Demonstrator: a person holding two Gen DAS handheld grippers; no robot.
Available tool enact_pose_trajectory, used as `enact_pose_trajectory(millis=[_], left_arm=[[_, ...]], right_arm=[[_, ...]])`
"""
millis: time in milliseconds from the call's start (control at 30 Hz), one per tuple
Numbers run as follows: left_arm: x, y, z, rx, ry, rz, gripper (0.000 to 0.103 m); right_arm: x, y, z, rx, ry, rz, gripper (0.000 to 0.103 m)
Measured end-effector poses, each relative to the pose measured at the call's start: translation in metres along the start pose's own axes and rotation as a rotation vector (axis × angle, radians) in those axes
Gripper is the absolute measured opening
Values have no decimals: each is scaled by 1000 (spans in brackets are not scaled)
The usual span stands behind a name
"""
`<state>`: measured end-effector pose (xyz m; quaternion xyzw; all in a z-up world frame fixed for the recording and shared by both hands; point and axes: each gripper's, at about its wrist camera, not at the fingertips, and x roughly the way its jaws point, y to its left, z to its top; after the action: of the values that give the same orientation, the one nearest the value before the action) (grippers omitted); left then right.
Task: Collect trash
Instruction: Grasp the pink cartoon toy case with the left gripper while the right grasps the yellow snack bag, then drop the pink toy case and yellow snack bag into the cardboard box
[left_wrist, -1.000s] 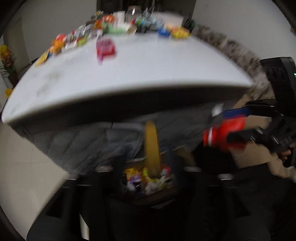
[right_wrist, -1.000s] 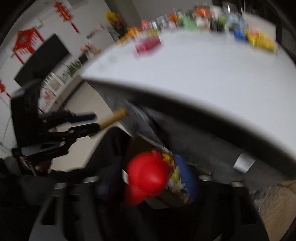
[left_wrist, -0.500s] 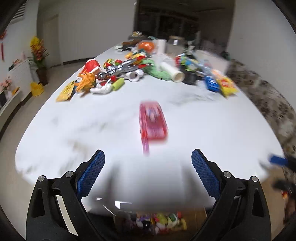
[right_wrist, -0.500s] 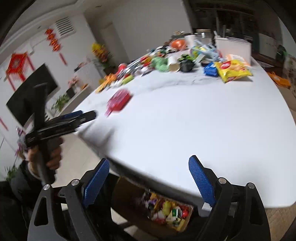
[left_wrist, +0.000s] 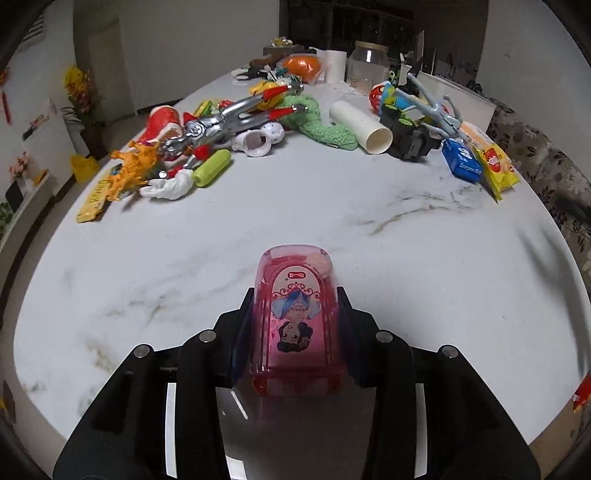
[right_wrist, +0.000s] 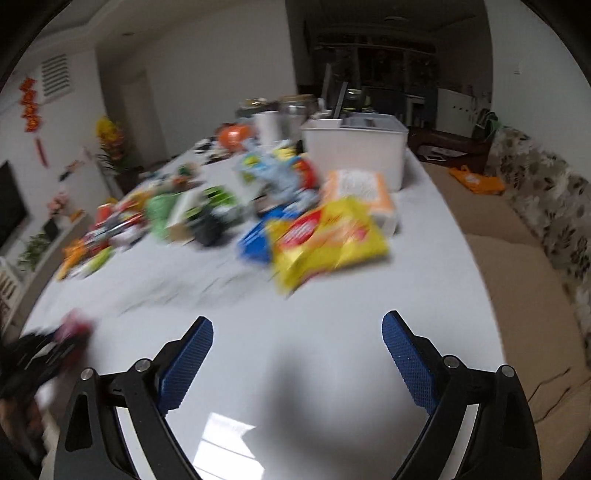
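A pink see-through plastic box (left_wrist: 295, 317) with a cartoon sticker lies on the white marble table (left_wrist: 369, 240) near its front edge. My left gripper (left_wrist: 294, 304) has the box between its pads; the jaws are closing and the pads touch both of its sides. In the right wrist view, blurred at the lower left, the left gripper (right_wrist: 44, 354) shows with the pink box (right_wrist: 74, 328). My right gripper (right_wrist: 297, 322) hovers over bare table, its jaws opening wide with nothing between them. A yellow snack bag (right_wrist: 325, 240) and a blue packet (right_wrist: 255, 240) lie ahead of it.
Toys crowd the far half of the table: a silver figure (left_wrist: 229, 122), a green plush (left_wrist: 321, 125), a white tube (left_wrist: 360, 127), a black toy (left_wrist: 410, 136). A white bin (right_wrist: 354, 151) stands at the back. A flowered sofa (right_wrist: 535, 206) runs along the right side.
Both grippers rose from the box of trash below the table edge to above the tabletop. The left one closed around the pink box. The right one swung towards the snack bag, empty.
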<state>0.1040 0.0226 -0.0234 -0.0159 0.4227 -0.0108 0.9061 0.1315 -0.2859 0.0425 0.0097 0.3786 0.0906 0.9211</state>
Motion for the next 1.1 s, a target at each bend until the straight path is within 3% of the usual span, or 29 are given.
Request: enact_pose_trajectory(millis=[233,333,367,400,433,500,600,867,1100], left_arm=[[-23,-4,-14,-16,28,-89,40],[-24,-8,-14,-14,28,-113,40],[-24,-10,-13,-12,25,-116,40],[-24,-12,-13,-9,21,-116,40],[-23,-13,-12,-7,19,-113,40],[-22,-13,-11,-10,23,-119,40],[-27,-13,-12,-11,17,-119,40],[-80,-21,-32,41,-51,-134,40],[-122,-20,-85,83,-31,-124,40]], right_arm=[[93,-36,57,-22,132,-12,97],[117,-55,65,90,176,80,97],[124,-62,64,157,204,124,82],[124,-64,62,197,194,144,59],[122,-63,60,207,194,147,52],[112,-63,52,258,179,187,34],[80,-55,35,277,136,222,25],[-41,10,-31,163,70,380,23],[-127,85,-112,-17,97,504,23]])
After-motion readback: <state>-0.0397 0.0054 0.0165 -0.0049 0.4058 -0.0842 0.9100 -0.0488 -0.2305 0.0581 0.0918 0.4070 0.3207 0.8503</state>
